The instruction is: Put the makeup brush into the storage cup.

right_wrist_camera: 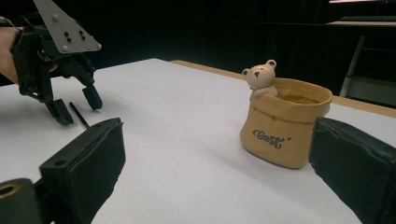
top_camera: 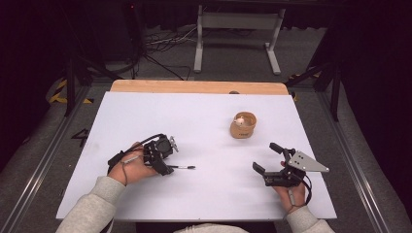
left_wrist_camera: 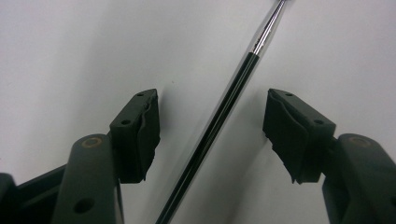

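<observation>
Two grippers work over the white table (top_camera: 145,121), and the landmark for everything is the tan bear-topped pot (top_camera: 243,124) standing upright toward the far right of the sheet. Well apart from that pot, to its near left, lies a thin black pen (top_camera: 183,167) with a silver section, flat on the table. The left gripper (top_camera: 167,158) is lowered over the pen's near end; in the left gripper view its jaws stand spread, one on each side of the pen (left_wrist_camera: 219,116), with white table visible between each pad and the shaft, so nothing is clamped yet. The right gripper (top_camera: 268,158) waits to the near right of the pot, also released, its jaws wide apart; in the right gripper view they frame the pot (right_wrist_camera: 285,126), which sits clear of both pads, with the left gripper (right_wrist_camera: 74,108) farther off. Judging from this, the work looks to be at its start: the pen is straddled but not seized, and the likely rest is closing on it, lifting it, and carrying it over to drop into the pot's open mouth.
</observation>
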